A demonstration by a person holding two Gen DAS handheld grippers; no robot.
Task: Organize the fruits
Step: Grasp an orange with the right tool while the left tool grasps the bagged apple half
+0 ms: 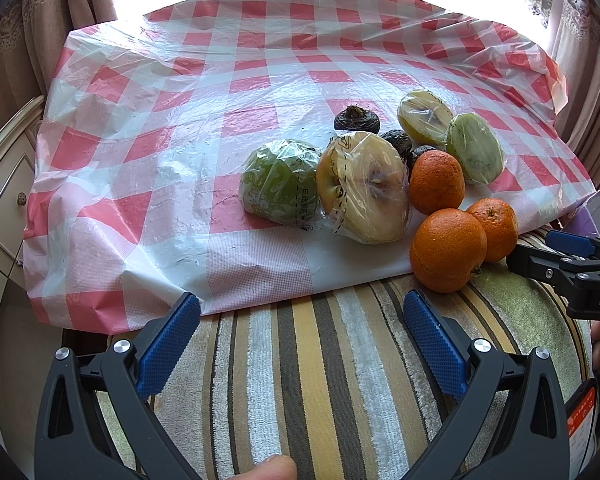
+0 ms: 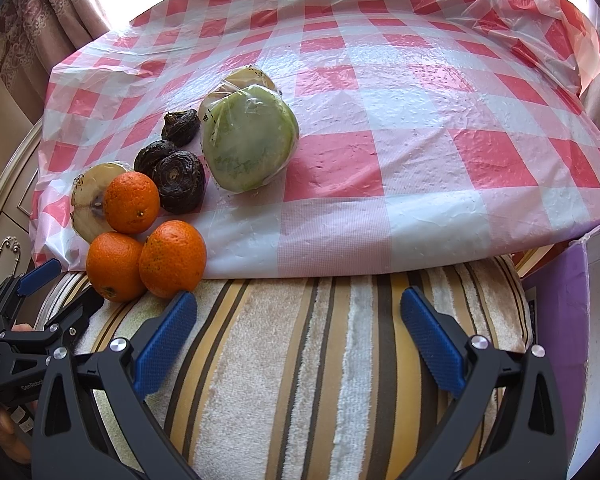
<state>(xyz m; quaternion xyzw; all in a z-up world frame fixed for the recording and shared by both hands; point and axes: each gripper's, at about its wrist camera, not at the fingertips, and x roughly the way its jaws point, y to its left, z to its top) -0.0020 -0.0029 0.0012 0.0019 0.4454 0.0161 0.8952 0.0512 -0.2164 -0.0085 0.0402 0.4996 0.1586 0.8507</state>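
Fruit lies clustered on a red-and-white checked plastic cloth (image 1: 148, 152). Three oranges (image 1: 448, 250) (image 2: 172, 258) sit at the cloth's near edge. Behind them are a film-wrapped green fruit (image 1: 280, 182), a wrapped cut apple half (image 1: 366, 188) (image 2: 90, 200), a second cut half (image 1: 424, 116), a wrapped green half (image 1: 476, 148) (image 2: 248, 140) and three dark water chestnuts (image 1: 356, 118) (image 2: 180, 186). My left gripper (image 1: 300, 300) (image 2: 60, 296) hangs open over the striped towel, left of the oranges. My right gripper (image 2: 299, 298) (image 1: 530, 248) is open too, just right of the oranges, holding nothing.
A striped towel-covered cushion (image 2: 300, 360) lies in front of the cloth. A purple box (image 2: 560, 308) stands at the right. A cream cabinet with drawers (image 1: 8, 200) is on the left, and curtains (image 1: 60, 20) and a bright window lie behind.
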